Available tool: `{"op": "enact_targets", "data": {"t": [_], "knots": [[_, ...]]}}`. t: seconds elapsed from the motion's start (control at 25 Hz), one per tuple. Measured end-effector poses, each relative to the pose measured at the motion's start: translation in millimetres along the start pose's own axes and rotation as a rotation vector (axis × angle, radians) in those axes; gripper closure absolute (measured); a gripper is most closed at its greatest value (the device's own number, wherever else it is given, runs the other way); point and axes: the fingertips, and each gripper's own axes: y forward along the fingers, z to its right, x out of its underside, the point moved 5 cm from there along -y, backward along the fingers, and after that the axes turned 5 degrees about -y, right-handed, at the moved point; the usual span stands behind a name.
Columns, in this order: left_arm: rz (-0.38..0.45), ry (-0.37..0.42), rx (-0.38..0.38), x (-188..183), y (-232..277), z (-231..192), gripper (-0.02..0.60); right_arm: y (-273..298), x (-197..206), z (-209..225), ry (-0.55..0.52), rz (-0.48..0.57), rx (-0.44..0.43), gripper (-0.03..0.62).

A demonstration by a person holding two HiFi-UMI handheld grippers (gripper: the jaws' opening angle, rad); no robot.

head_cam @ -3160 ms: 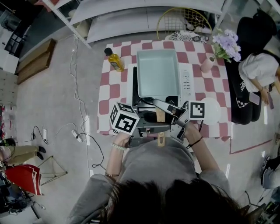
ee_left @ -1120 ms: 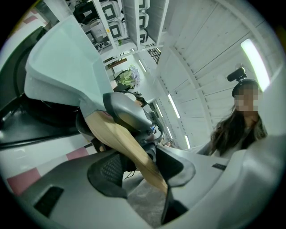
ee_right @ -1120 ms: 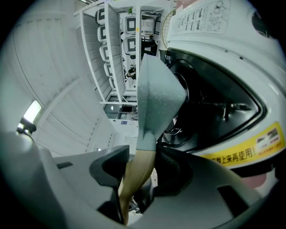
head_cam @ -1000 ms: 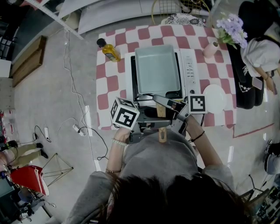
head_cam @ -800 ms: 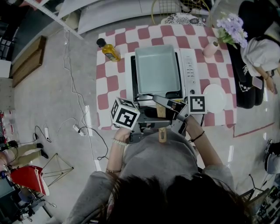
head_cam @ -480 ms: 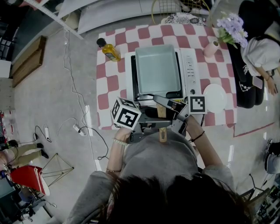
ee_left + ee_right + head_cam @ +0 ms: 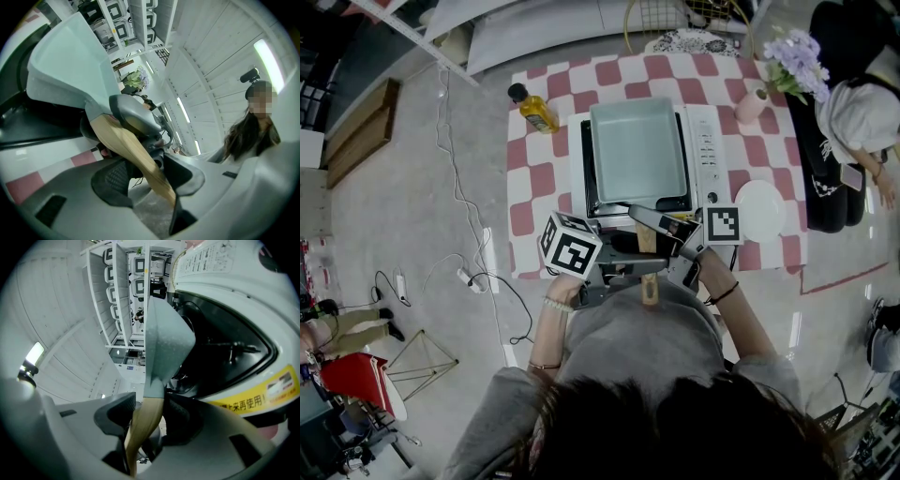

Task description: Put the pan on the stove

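- Gripping the wooden handle from both sides, the left claw and the right claw are each clenched on it. The 2 gripper views show the wood running between the pads with no free gap.
- Nothing has shifted in the last second. Both claws hold where they were, and the pale green pan keeps its place squarely over the black glass of the stove on the checked counter.
- Read against the task, this stillness looks like a pause at the end of the placing. The pan appears to be where it belongs, and what probably remains is for the 2 claws to let go of the handle and draw back toward the person.
- Whether the pan's base bears fully on the glass or is held a touch above it cannot be told from these views.
- Compared with the frame from about 3 seconds ago, pan, stove and claws stand in the same relation. Only the head camera's framing differs, with the counter sitting slightly higher in the picture.
- The oil bottle and the white plate flank the stove as before, untouched.
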Motion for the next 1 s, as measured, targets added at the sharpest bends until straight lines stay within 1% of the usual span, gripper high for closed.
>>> {"op": "enact_targets", "data": {"t": [0.16,0.36,0.48,0.72,1.0], "knots": [[0.021,0.004,-0.014,-0.1,-0.6,-0.4,0.378,1.3,1.5,-0.8,-0.018,-0.019,0.001,0.410],[0.064,0.014,-0.065,-0.4,-6.1,-1.8,0.337,0.6,3.2,-0.7,-0.024,-0.027,0.014,0.373],[0.089,0.021,-0.076,0.1,-9.7,-0.5,0.334,-0.9,3.5,-0.8,-0.012,-0.026,0.019,0.359],[0.142,0.045,-0.124,1.7,-17.4,0.3,0.334,-7.3,-2.1,0.8,-0.031,-0.044,0.039,0.347],[0.216,0.061,-0.169,3.1,-32.2,5.3,0.334,-14.3,-4.0,-1.9,-0.031,-0.053,0.041,0.349]]}}
